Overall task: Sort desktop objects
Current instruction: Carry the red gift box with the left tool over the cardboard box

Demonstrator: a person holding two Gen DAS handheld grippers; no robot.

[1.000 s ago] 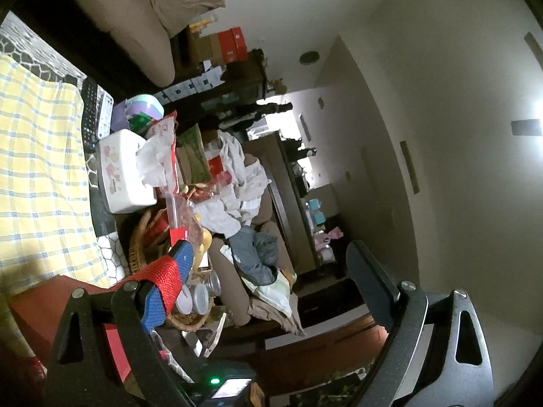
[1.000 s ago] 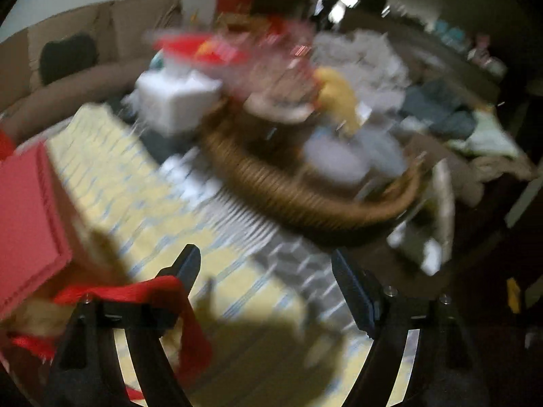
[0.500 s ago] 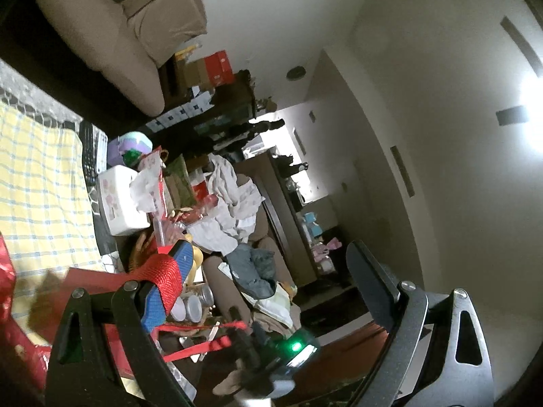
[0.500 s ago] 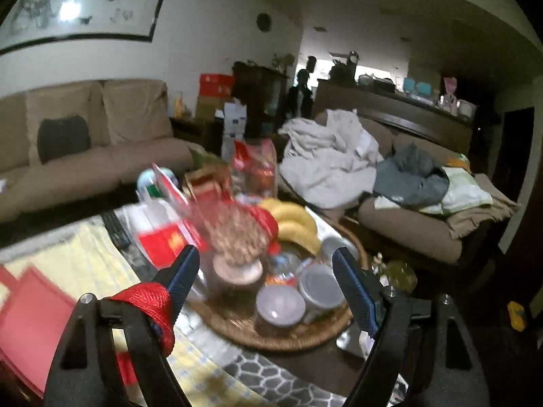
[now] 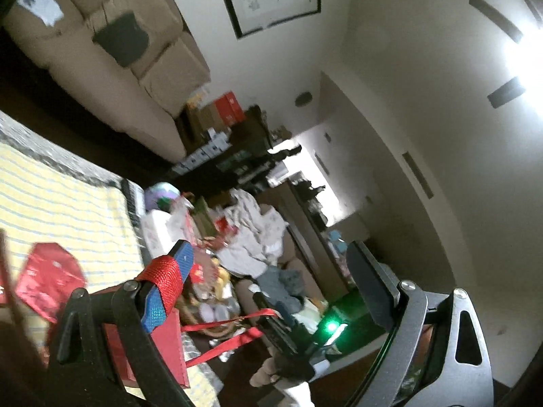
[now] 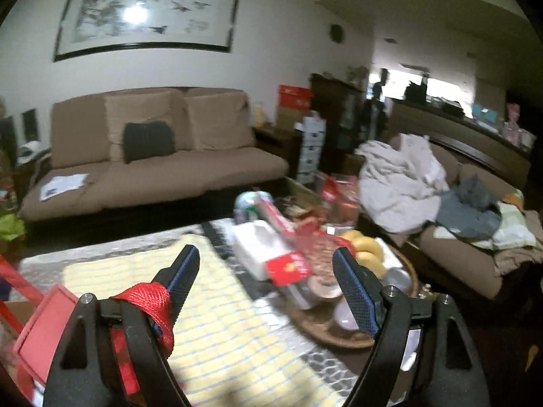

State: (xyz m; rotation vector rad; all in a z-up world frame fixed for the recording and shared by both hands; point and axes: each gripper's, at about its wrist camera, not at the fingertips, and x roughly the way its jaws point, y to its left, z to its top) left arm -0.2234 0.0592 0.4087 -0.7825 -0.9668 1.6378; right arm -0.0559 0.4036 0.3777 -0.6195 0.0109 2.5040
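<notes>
Brown sofa (image 6: 152, 166), framed painting (image 6: 149, 13)

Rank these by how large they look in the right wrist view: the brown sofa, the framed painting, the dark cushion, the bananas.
1. brown sofa
2. framed painting
3. dark cushion and bananas: similar in the picture, and the bananas sit nearer the camera, so I leave them unranked.

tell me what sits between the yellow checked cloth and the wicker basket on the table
In the right wrist view, a white tissue box and a red packet lie between the yellow cloth and the basket.
</notes>
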